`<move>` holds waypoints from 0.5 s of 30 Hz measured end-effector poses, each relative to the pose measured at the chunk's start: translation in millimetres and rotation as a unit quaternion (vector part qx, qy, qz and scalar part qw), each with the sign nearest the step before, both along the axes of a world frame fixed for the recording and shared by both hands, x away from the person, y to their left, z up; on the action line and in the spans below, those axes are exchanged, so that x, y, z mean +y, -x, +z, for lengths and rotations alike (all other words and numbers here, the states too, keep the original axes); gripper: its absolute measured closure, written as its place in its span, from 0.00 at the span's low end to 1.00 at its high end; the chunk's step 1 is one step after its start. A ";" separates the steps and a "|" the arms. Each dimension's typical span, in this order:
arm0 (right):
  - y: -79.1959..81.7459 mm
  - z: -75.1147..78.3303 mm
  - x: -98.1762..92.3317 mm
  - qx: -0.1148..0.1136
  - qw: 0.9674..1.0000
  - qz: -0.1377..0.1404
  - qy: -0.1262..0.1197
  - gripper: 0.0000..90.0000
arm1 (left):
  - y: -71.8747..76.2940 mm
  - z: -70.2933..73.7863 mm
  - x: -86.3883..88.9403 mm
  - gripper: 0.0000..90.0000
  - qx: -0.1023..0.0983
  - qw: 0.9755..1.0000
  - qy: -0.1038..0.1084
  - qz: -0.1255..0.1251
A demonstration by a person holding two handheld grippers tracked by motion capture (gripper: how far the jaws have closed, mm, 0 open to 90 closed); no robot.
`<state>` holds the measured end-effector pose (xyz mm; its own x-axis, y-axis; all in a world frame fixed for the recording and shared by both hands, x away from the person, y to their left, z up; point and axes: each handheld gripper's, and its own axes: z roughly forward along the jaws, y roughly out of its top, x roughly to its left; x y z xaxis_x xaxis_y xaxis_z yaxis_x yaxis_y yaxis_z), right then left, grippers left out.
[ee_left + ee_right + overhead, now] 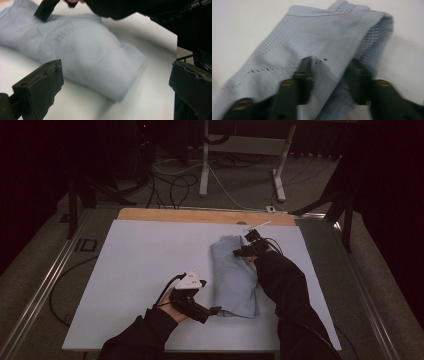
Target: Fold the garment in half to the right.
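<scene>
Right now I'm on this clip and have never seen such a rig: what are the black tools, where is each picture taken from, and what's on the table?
There is no robot here. A person in dark sleeves holds a hand-operated two-jaw gripper in each hand. The wide picture comes from a fixed camera above the table; the other two come from cameras riding on the grippers, looking along their black jaws.

On the white table top lies one light blue knitted garment, folded into a long bundle.

The left gripper is at the bundle's near end, jaws wide open on either side of the cloth, gripping nothing. The right gripper is at the far end. Its jaws rest on the fabric with a ribbed fold between them, part open; whether they pinch it is unclear.
</scene>
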<state>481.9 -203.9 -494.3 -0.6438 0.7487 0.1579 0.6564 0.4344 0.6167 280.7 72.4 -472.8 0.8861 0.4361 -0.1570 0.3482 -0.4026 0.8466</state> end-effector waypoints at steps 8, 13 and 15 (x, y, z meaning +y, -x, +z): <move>-2.1 5.9 10.7 -0.036 0.994 -0.028 0.095 0.97 | 7.9 -9.5 28.4 0.00 -0.004 0.999 0.005 0.034; 1.7 20.4 24.9 -0.093 0.990 -0.026 0.101 0.98 | 10.2 -20.4 41.6 0.00 -0.008 0.998 0.016 0.053; 4.0 26.5 27.4 -0.107 0.991 -0.021 0.079 0.98 | 11.0 -22.5 45.4 0.00 -0.010 0.998 0.020 0.058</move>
<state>477.9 -176.4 -467.9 -0.6176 0.7800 -0.1008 0.5374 0.5121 0.6701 269.7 117.8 -495.3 0.8332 0.5295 -0.1595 0.3738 -0.3266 0.8681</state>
